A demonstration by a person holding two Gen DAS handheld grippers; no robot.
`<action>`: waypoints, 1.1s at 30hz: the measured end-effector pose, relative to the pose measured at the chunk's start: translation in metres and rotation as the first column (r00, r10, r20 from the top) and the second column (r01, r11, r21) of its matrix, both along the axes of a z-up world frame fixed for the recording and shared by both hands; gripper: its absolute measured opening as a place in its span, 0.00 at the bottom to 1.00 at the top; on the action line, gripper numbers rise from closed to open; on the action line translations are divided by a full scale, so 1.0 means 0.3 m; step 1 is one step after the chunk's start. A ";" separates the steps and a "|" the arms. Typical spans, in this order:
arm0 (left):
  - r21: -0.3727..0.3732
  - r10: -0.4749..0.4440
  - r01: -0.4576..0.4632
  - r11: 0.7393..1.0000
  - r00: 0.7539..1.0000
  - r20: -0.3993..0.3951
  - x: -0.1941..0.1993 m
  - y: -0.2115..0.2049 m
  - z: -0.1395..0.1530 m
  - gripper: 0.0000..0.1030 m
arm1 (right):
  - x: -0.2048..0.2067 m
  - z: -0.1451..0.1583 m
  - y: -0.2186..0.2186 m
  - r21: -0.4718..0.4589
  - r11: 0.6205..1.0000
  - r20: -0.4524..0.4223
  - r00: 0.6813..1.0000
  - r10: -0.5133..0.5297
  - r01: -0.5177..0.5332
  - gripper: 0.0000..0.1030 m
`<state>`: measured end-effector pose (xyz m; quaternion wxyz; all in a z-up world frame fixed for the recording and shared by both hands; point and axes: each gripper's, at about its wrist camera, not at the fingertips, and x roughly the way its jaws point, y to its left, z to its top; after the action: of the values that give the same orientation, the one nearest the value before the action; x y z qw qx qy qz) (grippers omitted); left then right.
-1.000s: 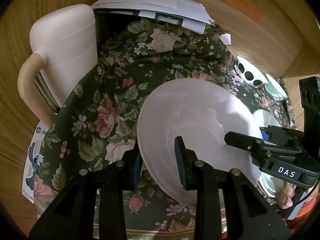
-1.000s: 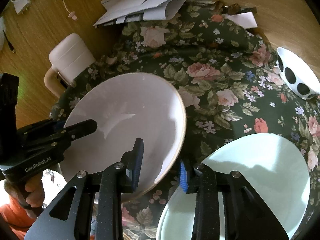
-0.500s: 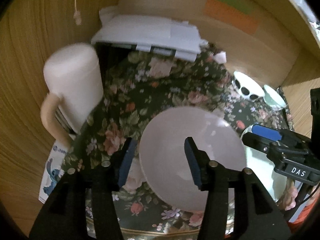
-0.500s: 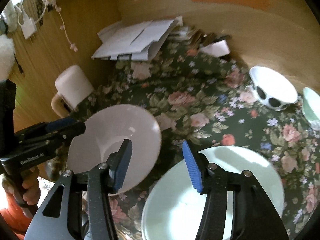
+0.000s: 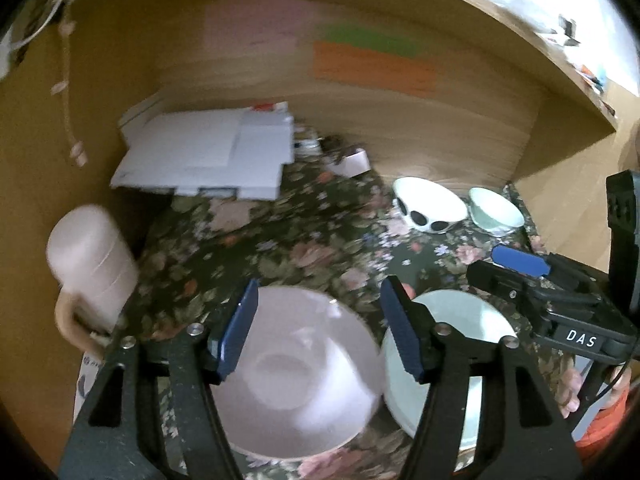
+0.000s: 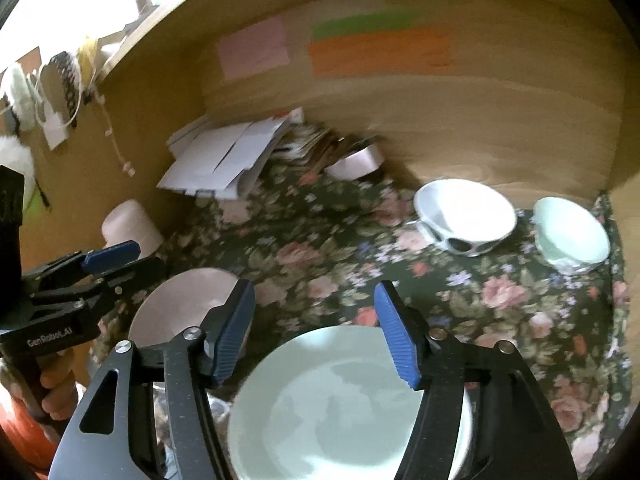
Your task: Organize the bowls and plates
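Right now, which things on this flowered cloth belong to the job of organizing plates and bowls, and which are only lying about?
Part of the job:
wide pale pink bowl
pale green round plate
white bowl with black oval spots
small mint green bowl

Only lying about:
stack of white papers
pink lidded jug with a beige handle
coloured paper notes on the wooden wall

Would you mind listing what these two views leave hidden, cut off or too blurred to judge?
- Left wrist view: the pink plate has its near rim behind the left gripper; motion blur smears it.
- Left wrist view: the green plate is partly covered by a finger.
- Right wrist view: the green plate's near edge runs off the frame bottom.
- Both views: writing on the wall notes is blurred, unreadable.
- Right wrist view: the paper stack hides what lies under it.
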<state>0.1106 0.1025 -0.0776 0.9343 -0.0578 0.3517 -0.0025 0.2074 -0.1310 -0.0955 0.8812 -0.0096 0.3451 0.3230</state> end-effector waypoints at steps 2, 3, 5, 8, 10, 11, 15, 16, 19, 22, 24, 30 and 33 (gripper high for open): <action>0.006 -0.015 0.015 1.000 1.000 0.001 0.024 -0.034 0.006 0.64 | 0.018 0.009 -0.038 0.007 1.000 0.006 1.000 -0.022 0.022 0.57; 0.005 -0.025 0.025 1.000 1.000 0.001 0.040 -0.050 0.008 0.66 | 0.024 0.011 -0.052 0.010 0.999 0.009 0.999 -0.031 0.031 0.58; 0.003 -0.040 0.040 0.999 0.999 -0.001 0.069 -0.075 0.010 0.66 | 0.045 0.016 -0.087 0.015 0.998 0.014 0.998 -0.053 0.053 0.60; 0.011 -0.054 0.054 0.998 0.998 -0.009 0.120 -0.118 0.011 0.67 | 0.080 0.020 -0.140 0.022 0.996 0.024 0.996 -0.090 0.089 0.64; 0.021 -0.063 0.064 0.998 0.998 -0.015 0.161 -0.148 0.007 0.67 | 0.113 0.019 -0.173 0.023 0.993 0.028 0.993 -0.116 0.115 0.65; 0.026 -0.066 0.067 0.997 0.998 -0.017 0.174 -0.161 0.006 0.67 | 0.130 0.019 -0.188 0.023 0.992 0.027 0.991 -0.127 0.127 0.65; 0.052 -0.078 0.080 0.995 0.997 -0.028 0.245 -0.218 -0.001 0.70 | 0.223 0.003 -0.250 0.020 0.983 0.009 0.983 -0.181 0.181 0.65; 0.056 -0.085 0.087 0.995 0.996 -0.034 0.270 -0.234 -0.005 0.70 | 0.242 -0.002 -0.261 0.018 0.982 0.004 0.982 -0.188 0.188 0.65; 0.065 -0.097 0.100 0.993 0.994 -0.047 0.322 -0.263 -0.019 0.71 | 0.316 -0.026 -0.286 0.000 0.977 -0.014 0.977 -0.213 0.213 0.65; 0.069 -0.103 0.107 0.992 0.992 -0.066 0.388 -0.285 -0.040 0.72 | 0.390 -0.065 -0.288 -0.025 0.972 -0.036 0.972 -0.232 0.232 0.65; 0.065 -0.106 0.111 0.992 0.991 -0.086 0.436 -0.296 -0.060 0.72 | 0.440 -0.095 -0.287 -0.045 0.967 -0.053 0.966 -0.252 0.250 0.65; 0.102 -0.124 0.139 0.985 0.981 -0.148 0.572 -0.332 -0.141 0.72 | 0.575 -0.206 -0.274 -0.090 0.960 -0.143 0.950 -0.276 0.265 0.59; 0.110 -0.126 0.145 0.983 0.977 -0.170 0.622 -0.340 -0.176 0.72 | 0.621 -0.244 -0.268 -0.097 0.962 -0.195 0.943 -0.271 0.256 0.51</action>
<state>0.2973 0.0005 -0.1304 0.9021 0.0232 0.4291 -0.0402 0.3936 -0.2114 -0.1688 0.8751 0.0392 0.4438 0.1891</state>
